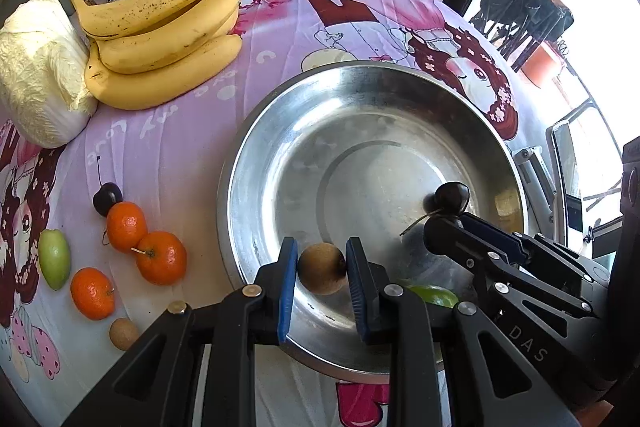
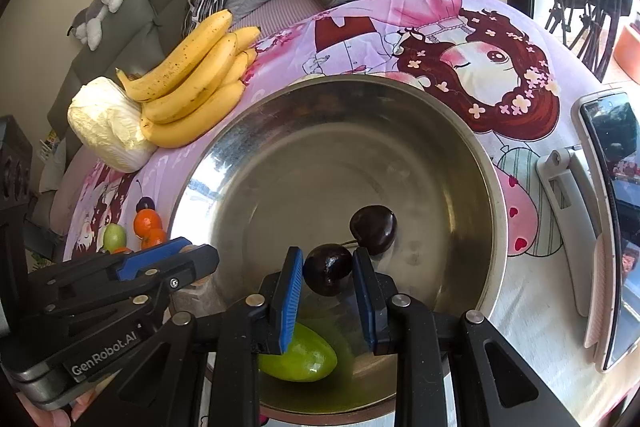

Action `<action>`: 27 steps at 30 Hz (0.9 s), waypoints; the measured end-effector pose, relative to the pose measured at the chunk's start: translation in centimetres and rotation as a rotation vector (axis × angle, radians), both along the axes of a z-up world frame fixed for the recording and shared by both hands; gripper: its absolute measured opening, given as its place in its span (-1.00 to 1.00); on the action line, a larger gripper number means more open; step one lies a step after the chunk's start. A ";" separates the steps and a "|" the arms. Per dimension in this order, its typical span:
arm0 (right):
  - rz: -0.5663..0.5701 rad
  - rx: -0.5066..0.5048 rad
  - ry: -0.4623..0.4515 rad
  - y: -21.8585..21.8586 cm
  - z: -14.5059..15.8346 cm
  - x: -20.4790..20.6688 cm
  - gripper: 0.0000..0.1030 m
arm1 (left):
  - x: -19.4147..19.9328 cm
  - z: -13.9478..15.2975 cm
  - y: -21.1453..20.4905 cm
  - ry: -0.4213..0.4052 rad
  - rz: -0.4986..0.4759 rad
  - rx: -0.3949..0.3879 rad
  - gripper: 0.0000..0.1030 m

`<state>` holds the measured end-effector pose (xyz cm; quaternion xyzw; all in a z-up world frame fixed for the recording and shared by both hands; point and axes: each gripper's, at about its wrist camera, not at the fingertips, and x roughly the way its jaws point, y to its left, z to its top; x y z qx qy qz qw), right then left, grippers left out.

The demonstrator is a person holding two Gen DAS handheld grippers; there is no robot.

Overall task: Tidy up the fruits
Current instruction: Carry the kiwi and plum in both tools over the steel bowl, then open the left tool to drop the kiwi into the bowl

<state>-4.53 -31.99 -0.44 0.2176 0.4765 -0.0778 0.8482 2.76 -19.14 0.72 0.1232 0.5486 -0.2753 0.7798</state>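
A steel bowl (image 1: 256,163) sits on the pink cloth; it also shows in the right wrist view (image 2: 460,163). My left gripper (image 1: 322,269) is shut on a small brown round fruit (image 1: 322,269) above the bowl's near side. My right gripper (image 2: 327,270) is shut on a dark cherry (image 2: 327,270) over the bowl; it shows in the left wrist view (image 1: 450,207) too. A second dark cherry (image 2: 374,229) lies in the bowl beyond it. A green fruit (image 2: 300,357) lies in the bowl under my right gripper.
Left of the bowl lie three tangerines (image 1: 160,257), a cherry (image 1: 107,198), a green fruit (image 1: 54,259) and a small brown fruit (image 1: 123,334). Bananas (image 1: 160,27) and a cabbage (image 1: 36,75) are at the back left. A phone on a stand (image 2: 608,211) stands right.
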 end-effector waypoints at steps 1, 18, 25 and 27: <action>0.000 0.000 0.001 0.0 -0.1 0.0 -0.46 | 0.0 0.0 0.0 -0.001 -0.001 0.002 -0.50; 0.001 -0.001 0.026 0.1 -0.6 0.3 -0.45 | 0.1 -0.3 -0.2 0.009 -0.010 0.009 -0.49; 0.000 -0.012 0.030 0.0 -0.4 0.2 -0.45 | -0.1 -0.1 0.2 0.009 -0.004 0.008 -0.48; 0.002 -0.014 0.031 0.0 -0.3 0.2 -0.45 | -0.1 0.0 0.3 0.009 0.000 0.006 -0.48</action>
